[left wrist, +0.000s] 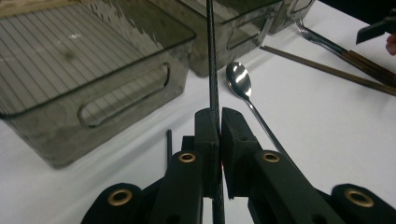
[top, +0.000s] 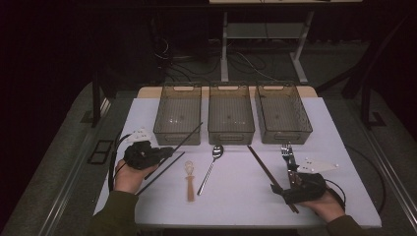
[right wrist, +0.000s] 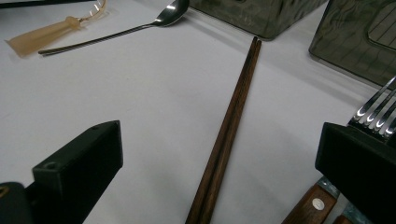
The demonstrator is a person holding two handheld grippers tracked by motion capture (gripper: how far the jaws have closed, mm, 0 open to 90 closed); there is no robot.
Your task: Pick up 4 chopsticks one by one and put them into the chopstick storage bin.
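The left tool (top: 169, 150) pinches a black chopstick (top: 189, 135) that slants toward the left bin (top: 178, 113). The right tool (top: 289, 169), jaws spread, straddles the brown chopsticks (top: 263, 167) on the white desk (top: 236, 196). Dark floor with cables (top: 246, 61) lies beyond.

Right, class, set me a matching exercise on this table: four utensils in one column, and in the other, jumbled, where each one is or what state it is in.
Things
1. black chopstick
2. metal spoon
3. brown chopsticks
4. forks

Places or states
A. lying as a pair between the open jaws of the right gripper
B. clamped in the left gripper
C. lying beside the right gripper, tines toward the right bin
D. lying in front of the middle bin, beside a translucent-headed utensil

Pairs: 1-B, 2-D, 3-A, 4-C
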